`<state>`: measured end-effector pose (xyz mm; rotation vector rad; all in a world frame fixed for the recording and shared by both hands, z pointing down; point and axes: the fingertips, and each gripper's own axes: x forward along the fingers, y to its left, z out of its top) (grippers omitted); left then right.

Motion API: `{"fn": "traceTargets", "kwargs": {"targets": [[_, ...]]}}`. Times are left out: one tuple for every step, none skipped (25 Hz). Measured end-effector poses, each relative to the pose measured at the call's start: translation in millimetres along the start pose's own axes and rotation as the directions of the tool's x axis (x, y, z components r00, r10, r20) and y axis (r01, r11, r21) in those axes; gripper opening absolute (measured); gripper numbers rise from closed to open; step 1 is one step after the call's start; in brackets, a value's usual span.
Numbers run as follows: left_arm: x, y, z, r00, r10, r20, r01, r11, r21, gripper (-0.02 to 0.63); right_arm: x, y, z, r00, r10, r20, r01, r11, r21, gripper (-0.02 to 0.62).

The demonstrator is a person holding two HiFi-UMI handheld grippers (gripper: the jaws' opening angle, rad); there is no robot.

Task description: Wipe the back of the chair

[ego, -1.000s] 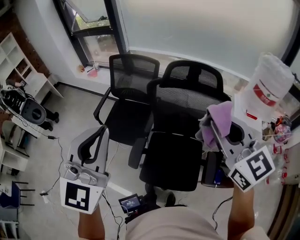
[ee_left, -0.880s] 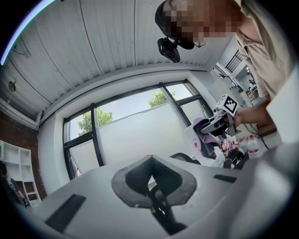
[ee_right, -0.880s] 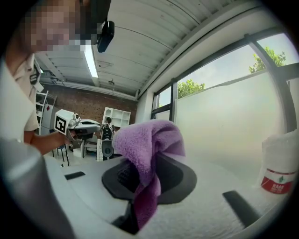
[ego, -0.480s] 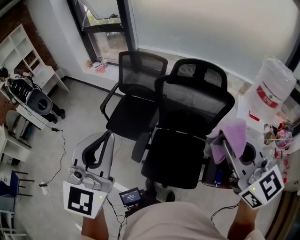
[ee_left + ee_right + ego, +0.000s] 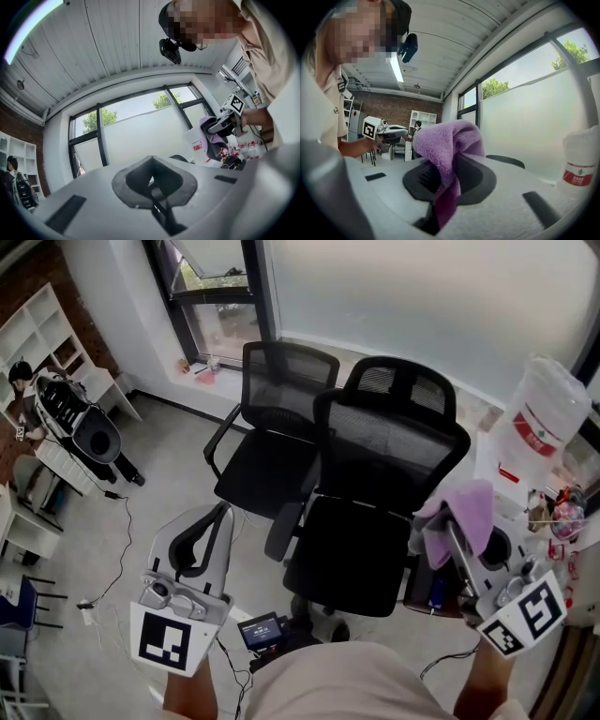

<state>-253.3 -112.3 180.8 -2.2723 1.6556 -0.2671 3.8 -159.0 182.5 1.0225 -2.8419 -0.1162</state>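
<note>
A: Head view: right gripper (image 5: 450, 526) clamps the purple cloth (image 5: 466, 507), raised just beside the mesh chair back (image 5: 394, 442), not touching. Poised to wipe, I'd guess.
B: Left gripper view: left gripper (image 5: 151, 161) has its jaws together, empty, idle. Right gripper view: cloth pinched, draping.

The red label (image 5: 538, 431) on the water jug (image 5: 553, 390) is unreadable.

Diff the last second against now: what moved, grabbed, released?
Right gripper, jaws shut on the purple cloth, pulled back from the near chair's backrest toward the person, then held. Nothing taken or let go. Left gripper stayed low, shut and empty.
</note>
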Motion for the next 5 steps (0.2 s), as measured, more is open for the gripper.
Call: {"fn": "traceTargets", "kwargs": {"targets": [[-0.2, -0.3, 0.2, 1.0, 0.0, 0.001, 0.0, 1.0, 0.0, 0.006, -0.2, 0.2, 0.1, 1.0, 0.0, 0.0, 0.0, 1.0, 0.001, 0.051], [-0.2, -0.6, 0.4, 1.0, 0.0, 0.001, 0.0, 1.0, -0.001, 0.006, -0.3, 0.3, 0.4, 1.0, 0.0, 0.001, 0.0, 1.0, 0.001, 0.051], [-0.1, -0.9, 0.7, 1.0, 0.0, 0.002, 0.0, 1.0, -0.002, 0.006, -0.3, 0.4, 0.7, 1.0, 0.0, 0.002, 0.0, 1.0, 0.001, 0.051], [0.0, -1.2, 1.0, 1.0, 0.0, 0.003, 0.0, 1.0, -0.003, 0.006, -0.2, 0.4, 0.9, 1.0, 0.0, 0.002, 0.0, 1.0, 0.001, 0.051], [0.1, -1.6, 1.3, 1.0, 0.0, 0.003, 0.0, 1.0, -0.003, 0.006, -0.1, 0.5, 1.1, 1.0, 0.001, 0.002, -0.001, 1.0, 0.0, 0.051]]}}
